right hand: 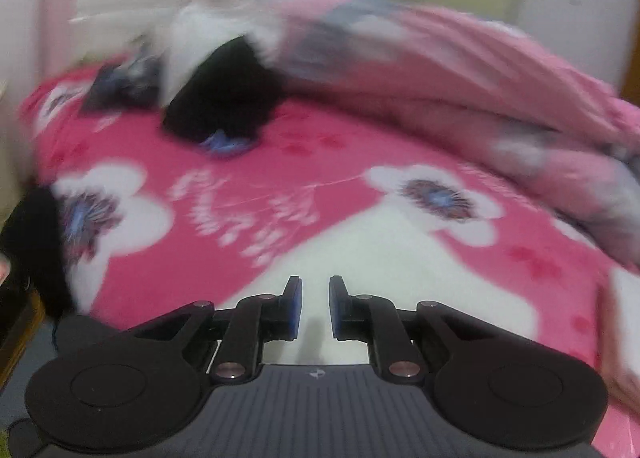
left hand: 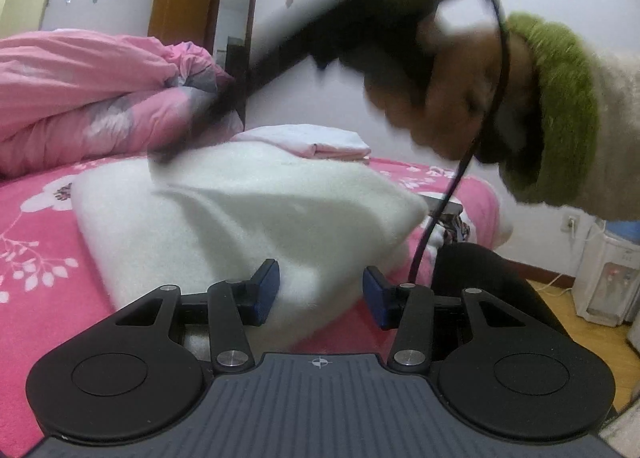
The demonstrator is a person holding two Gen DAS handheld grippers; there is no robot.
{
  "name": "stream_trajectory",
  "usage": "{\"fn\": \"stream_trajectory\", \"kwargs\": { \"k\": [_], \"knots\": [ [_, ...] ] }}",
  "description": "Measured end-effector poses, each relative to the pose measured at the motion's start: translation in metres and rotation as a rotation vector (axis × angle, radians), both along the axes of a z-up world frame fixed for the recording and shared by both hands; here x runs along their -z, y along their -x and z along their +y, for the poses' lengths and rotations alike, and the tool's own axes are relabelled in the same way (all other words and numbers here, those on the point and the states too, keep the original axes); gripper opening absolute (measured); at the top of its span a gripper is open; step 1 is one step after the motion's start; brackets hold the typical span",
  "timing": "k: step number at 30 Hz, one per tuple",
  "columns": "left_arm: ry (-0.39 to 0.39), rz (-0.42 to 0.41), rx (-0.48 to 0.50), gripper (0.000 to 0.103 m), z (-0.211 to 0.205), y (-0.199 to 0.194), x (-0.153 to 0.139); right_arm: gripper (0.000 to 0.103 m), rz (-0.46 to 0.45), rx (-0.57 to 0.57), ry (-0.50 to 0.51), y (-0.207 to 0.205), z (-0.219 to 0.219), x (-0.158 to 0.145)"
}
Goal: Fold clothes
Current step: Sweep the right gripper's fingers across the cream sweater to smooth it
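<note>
Lying on the pink bedspread [left hand: 36,226], the white garment [left hand: 240,210] is the landmark here. The left gripper [left hand: 320,292] sits at its near edge, jaws half apart, with the fabric between the pads, though whether they press it I cannot tell. Above the garment a hand [left hand: 448,106] in a green cuff [left hand: 560,106] holds the blurred right gripper [right hand: 315,308], jaws narrow with nothing between them. Beyond the garment lie a folded pink cloth [left hand: 320,142] and a pink quilt [left hand: 100,98].
</note>
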State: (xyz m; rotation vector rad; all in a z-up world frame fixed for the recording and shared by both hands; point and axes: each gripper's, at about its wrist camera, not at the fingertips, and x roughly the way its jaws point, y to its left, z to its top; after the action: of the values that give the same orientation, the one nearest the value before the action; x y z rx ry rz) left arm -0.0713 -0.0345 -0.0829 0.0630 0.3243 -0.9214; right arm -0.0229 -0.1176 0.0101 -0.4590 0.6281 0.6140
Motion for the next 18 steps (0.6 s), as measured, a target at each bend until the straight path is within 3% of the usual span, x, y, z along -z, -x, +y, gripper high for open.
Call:
{"fn": "stream_trajectory", "kwargs": {
  "k": [1,2,5,8,10,12,14,16,18],
  "knots": [
    [0.002,0.002,-0.007,0.046,0.0,0.0,0.001,0.014,0.019,0.004,0.08,-0.005,0.002,0.025],
    [0.002,-0.003,-0.007,0.046,0.001,0.001,0.0,0.014,-0.001,-0.003,0.065,-0.006,-0.002,0.037],
    [0.007,-0.01,0.001,0.046,0.007,0.005,-0.004,0.013,0.092,0.034,0.009,-0.023,-0.007,0.022],
    [0.027,0.006,-0.001,0.046,0.015,0.007,-0.002,0.015,0.073,0.006,0.044,-0.011,0.002,0.003],
    [0.034,0.009,-0.006,0.046,0.018,0.008,-0.001,0.015,0.054,-0.054,-0.021,0.003,0.002,-0.014],
    [0.033,0.031,-0.001,0.046,0.016,0.004,0.0,0.015,0.063,-0.076,0.001,0.008,0.0,-0.003],
    [0.032,0.032,-0.001,0.046,0.017,0.004,0.0,0.015,0.037,-0.087,0.065,0.01,-0.005,0.037],
    [0.03,0.03,-0.002,0.046,0.018,0.004,0.0,0.015,0.088,-0.044,-0.026,0.001,-0.014,0.033],
    [0.034,0.037,-0.003,0.046,0.021,0.006,-0.002,0.016,0.069,-0.04,0.005,0.005,-0.008,0.026]
  ]
}}
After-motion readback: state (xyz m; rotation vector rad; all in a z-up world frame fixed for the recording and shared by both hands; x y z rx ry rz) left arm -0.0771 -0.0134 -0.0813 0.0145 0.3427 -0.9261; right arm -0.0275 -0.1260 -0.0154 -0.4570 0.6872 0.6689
